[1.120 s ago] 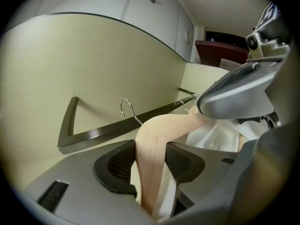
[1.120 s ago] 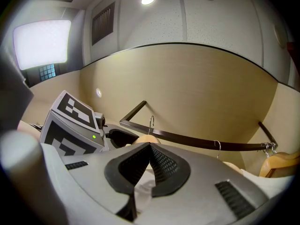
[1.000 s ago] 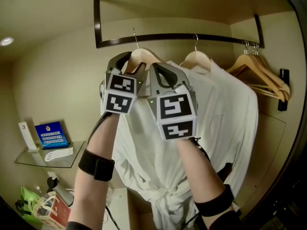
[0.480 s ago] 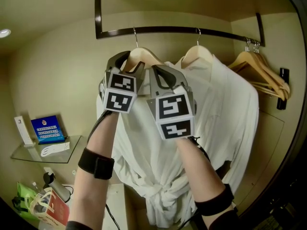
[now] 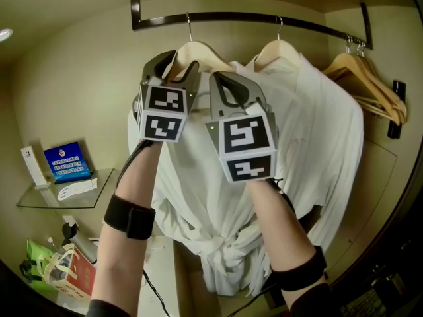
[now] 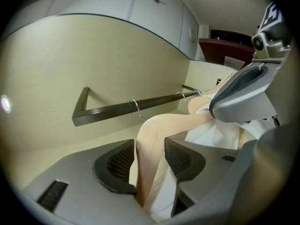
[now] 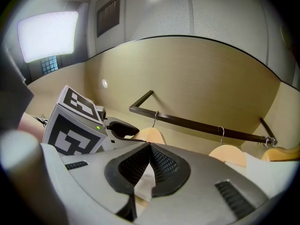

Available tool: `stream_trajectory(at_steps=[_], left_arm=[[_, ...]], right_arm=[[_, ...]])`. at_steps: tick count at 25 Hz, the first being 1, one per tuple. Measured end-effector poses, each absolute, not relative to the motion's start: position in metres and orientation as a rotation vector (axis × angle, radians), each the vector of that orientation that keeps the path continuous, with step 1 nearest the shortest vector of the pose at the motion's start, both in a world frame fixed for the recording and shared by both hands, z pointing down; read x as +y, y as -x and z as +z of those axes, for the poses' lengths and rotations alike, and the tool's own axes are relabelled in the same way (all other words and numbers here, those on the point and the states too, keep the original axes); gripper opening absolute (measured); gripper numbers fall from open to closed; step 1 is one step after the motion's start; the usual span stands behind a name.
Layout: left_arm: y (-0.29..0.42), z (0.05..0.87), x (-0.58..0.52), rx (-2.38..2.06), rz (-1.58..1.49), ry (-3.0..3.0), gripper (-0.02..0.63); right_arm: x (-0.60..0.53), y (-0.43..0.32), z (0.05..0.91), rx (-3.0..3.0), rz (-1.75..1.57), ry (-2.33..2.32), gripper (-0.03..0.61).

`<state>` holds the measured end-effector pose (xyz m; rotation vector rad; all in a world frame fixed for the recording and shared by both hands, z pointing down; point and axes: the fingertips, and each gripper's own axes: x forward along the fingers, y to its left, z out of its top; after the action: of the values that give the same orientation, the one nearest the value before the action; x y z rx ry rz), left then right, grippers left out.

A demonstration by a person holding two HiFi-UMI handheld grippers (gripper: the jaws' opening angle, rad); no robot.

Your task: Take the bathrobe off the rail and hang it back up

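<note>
Reaching up toward the rail (image 5: pixel 231 16), the person holds both tools at the shoulders of a white bathrobe (image 5: pixel 211 197) that hangs on a wooden hanger (image 5: pixel 198 53). The hanger's metal hook (image 5: pixel 189 25) sits over the dark rail, so the robe hangs from the rail, its belt knotted low at the front. The left claw (image 5: pixel 173 68) is clamped on the hanger's left arm: in the left gripper view the pale wood and a fold of white cloth fill the gap between the two dark ribbed pads (image 6: pixel 115 165), which stand fairly wide around them. The right claw (image 5: pixel 231 91) is just beside it, on the robe's collar side; in the right gripper view its jaws meet at the tips and a strip of white robe cloth is pinched between the pads (image 7: pixel 164 165). Both tools tilt upward, marker cubes facing the head camera, and the forearms rise from below with dark straps around them. A second hanger (image 5: pixel 281 51) to the right carries another white robe (image 5: pixel 324 131), which touches the first. Farther right, several bare wooden hangers (image 5: pixel 367 78) crowd the rail's end. Low on the left wall, a glass shelf (image 5: pixel 39 200) holds a blue card (image 5: pixel 67 162) and a coiled white cable (image 5: pixel 76 189).
</note>
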<state>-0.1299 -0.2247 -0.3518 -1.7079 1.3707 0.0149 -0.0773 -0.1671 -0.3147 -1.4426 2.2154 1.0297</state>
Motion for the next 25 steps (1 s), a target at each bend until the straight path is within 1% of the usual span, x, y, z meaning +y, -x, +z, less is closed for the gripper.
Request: stream_trajectory(at_steps=[4, 8, 9, 11, 14, 15, 20, 25], left_arm=[[0.138, -0.327, -0.198, 1.358, -0.002, 1.667, 0.209], [0.154, -0.266, -0.177, 1.361, -0.038, 1.744, 0.206], [0.162, -0.247, -0.172, 1.373, -0.03, 1.784, 0.192], [0.18, -0.209, -0.165, 1.41, -0.003, 1.859, 0.138], [0.207, -0.143, -0.158, 1.489, 0.015, 1.975, 0.027], [0.214, -0.119, -0.156, 1.509, 0.008, 2.021, 0.004], [0.224, 0.009, -0.14, 1.573, -0.095, 2.246, 0.002], [0.218, 0.116, -0.106, 1.73, -0.21, 2.352, 0.002]], right_arm=[[-0.159, 0.076, -0.295, 2.23, 1.027, 1.444, 0.018], [-0.148, 0.073, -0.258, 2.267, 0.992, 1.453, 0.018], [-0.146, 0.073, -0.245, 2.284, 0.976, 1.457, 0.018], [-0.145, 0.072, -0.213, 2.321, 0.941, 1.473, 0.018], [-0.144, 0.077, -0.15, 2.414, 0.888, 1.493, 0.018], [-0.143, 0.08, -0.125, 2.458, 0.869, 1.498, 0.018], [-0.137, 0.071, 0.012, 2.7, 0.672, 1.563, 0.018], [-0.11, 0.036, 0.118, 2.864, 0.398, 1.532, 0.018]])
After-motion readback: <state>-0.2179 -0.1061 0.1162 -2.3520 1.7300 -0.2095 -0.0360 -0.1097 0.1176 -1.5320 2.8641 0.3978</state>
